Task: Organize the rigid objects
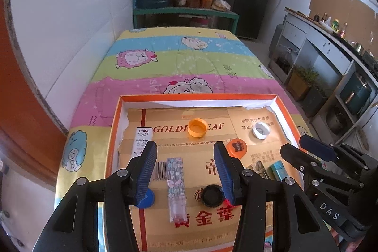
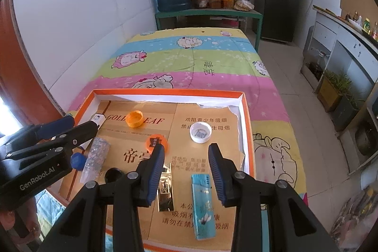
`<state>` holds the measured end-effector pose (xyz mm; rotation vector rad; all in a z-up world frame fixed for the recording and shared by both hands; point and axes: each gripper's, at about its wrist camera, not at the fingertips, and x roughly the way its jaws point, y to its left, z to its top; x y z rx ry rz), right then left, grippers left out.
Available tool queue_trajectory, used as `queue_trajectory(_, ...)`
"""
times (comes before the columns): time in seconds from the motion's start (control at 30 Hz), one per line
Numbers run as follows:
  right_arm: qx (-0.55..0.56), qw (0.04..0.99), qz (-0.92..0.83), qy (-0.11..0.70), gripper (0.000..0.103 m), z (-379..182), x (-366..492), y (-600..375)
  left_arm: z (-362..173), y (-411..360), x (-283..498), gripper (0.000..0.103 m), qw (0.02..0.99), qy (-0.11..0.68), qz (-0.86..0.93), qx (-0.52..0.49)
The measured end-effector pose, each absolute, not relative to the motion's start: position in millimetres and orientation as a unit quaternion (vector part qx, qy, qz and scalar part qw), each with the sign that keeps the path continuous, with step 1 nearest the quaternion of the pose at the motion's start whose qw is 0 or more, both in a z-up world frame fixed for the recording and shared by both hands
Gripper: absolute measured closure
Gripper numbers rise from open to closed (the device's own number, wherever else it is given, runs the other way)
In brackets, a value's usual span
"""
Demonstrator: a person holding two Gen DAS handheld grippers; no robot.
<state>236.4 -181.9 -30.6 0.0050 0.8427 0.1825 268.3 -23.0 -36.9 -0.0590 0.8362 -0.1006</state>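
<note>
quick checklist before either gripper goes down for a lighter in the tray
1. Left gripper open: ok, nothing between its fingers.
2. Right gripper open: ok, nothing between its fingers.
3. Floral lighter lined up between the left fingers: ok.
4. Teal lighter between the right fingers: ok, though the gold lighter lies close beside it.
5. Black cap clear of the left gripper's path: not ok, it sits by the right-hand finger.
6. Height above the tray: cannot tell.
</note>
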Motion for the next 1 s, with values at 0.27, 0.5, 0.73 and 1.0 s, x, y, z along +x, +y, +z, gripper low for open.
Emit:
queue_trajectory(0.27,0.006,0.915,0.078,0.396,0.064,-23.6,217.4,-180.4,-28.4,-17.4,243.4,0.051,0.918,0.391,-0.047,-0.037)
queue_trajectory(0.5,0.030,0.919,0.082,0.384,0.064,-18.7,194.5,-179.9,-21.7,-16.3,217.8,0.051,0.926,0.373,-0.050,-0.038)
queue_trajectory(0.73,0.035,0.925,0.078,0.370,0.064,-12.7,177.6,-178.0,-11.4,-18.0,195.0,0.051,0.933,0.355,-0.046,-0.029)
queue_trajectory(1.0,0.021,0.935,0.075,0.346,0.064,-5.1,151.9,-170.3,-1.3,-15.0,168.3,0.051,0.942,0.332,-0.040,-0.034)
